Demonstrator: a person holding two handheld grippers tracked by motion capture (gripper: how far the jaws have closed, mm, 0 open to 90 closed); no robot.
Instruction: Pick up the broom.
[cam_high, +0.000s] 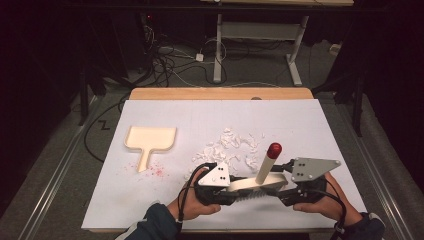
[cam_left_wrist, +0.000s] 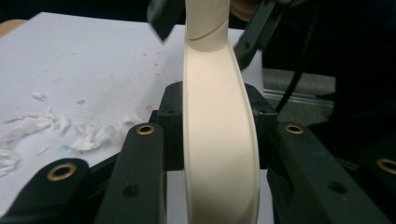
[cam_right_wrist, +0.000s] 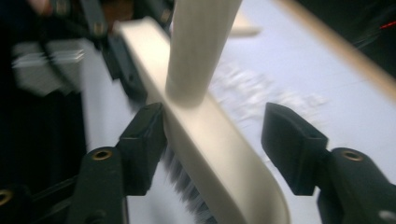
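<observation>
One right tongs (cam_right_wrist: 215, 144) pad stands clear of the brush (cam_right_wrist: 219, 140), unseen from above.

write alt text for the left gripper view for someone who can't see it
A cream brush head runs up the middle, clamped between the left gripper's two black jaws, with its handle rising at the top. To the left, torn white paper scraps lie on the white table sheet.

The brush (cam_high: 255, 184) has a smooth, matt cream plastic back and handle with a glossy red cap (cam_high: 274, 149) and dark bristles, the dustpan (cam_high: 150, 140) is the same matt cream plastic, the scraps (cam_high: 227, 147) look like crumpled white paper, and the bench (cam_high: 220, 94) edge is pale wood under a matt white sheet (cam_high: 300, 130).
</observation>
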